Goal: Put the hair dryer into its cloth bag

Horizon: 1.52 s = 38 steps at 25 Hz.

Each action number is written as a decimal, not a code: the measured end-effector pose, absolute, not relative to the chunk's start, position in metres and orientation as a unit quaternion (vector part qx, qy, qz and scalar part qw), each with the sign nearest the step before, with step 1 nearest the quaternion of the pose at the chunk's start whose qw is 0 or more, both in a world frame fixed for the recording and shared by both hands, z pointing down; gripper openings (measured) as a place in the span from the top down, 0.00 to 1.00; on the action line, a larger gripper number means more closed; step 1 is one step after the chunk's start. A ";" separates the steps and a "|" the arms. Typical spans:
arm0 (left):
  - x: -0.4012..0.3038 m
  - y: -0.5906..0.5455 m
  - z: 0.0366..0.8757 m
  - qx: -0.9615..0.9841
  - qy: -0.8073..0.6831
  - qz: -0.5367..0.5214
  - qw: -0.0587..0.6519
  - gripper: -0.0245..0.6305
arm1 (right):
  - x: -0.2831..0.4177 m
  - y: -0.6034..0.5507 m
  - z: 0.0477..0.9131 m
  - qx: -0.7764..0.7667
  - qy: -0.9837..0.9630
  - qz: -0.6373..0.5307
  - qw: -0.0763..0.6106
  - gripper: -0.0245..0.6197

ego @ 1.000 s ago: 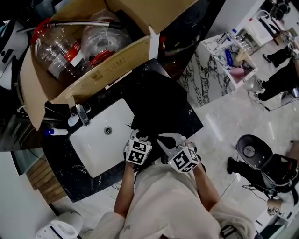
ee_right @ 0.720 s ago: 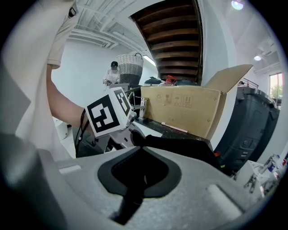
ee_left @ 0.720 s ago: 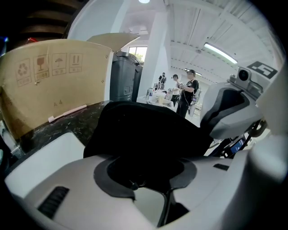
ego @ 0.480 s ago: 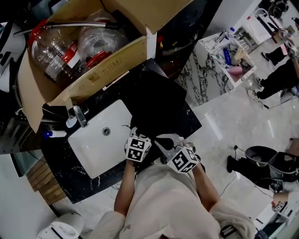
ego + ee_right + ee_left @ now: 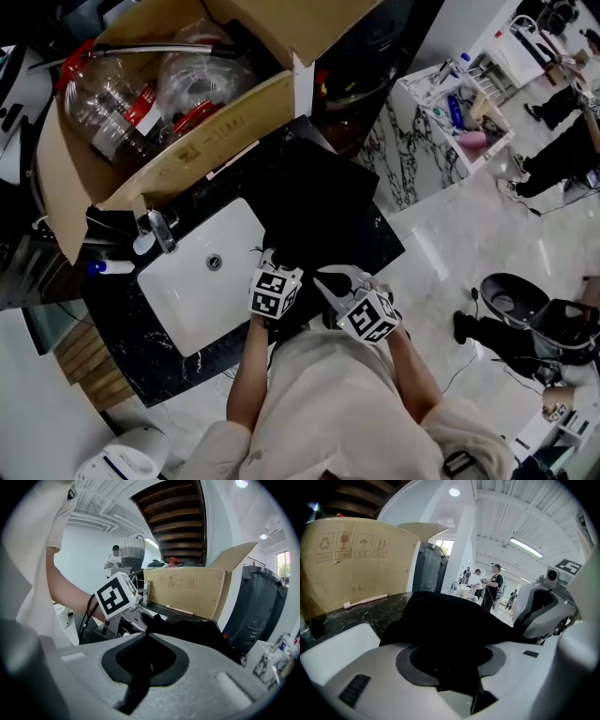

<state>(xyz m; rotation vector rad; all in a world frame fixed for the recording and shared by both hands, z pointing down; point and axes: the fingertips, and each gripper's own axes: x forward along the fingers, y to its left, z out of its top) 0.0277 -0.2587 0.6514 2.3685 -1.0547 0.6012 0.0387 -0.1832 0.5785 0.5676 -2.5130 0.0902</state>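
Large open indoor hall set up as a mock washroom station. Evidence: black stone counter (image 5: 122, 323) with white sink (image 5: 192, 286) and faucet (image 5: 164, 230), free-standing on glossy pale floor (image 5: 450, 253). Cardboard box (image 5: 234, 117) of plastic bottles (image 5: 103, 98) far left. People (image 5: 562, 159) by marble table (image 5: 412, 159) far right. Staircase underside (image 5: 180, 513) overhead.

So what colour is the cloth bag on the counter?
Plain black, with no visible pattern. The cloth bag shows best in the left gripper view.

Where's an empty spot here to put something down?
The white sink basin is bare, between the faucet and the black cloth bag. The dark counter strip in front of it is bare too. Crowded: the cardboard box behind.
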 end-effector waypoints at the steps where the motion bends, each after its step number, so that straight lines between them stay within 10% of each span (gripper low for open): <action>1: 0.026 -0.257 0.651 0.864 -0.385 0.221 0.236 0.69 | 0.040 -0.184 0.579 0.217 -0.936 0.034 0.277 0.94; 38: -0.039 -0.215 0.560 0.856 -0.472 0.160 0.138 0.69 | 0.049 -0.204 0.526 0.324 -0.930 0.045 0.168 0.92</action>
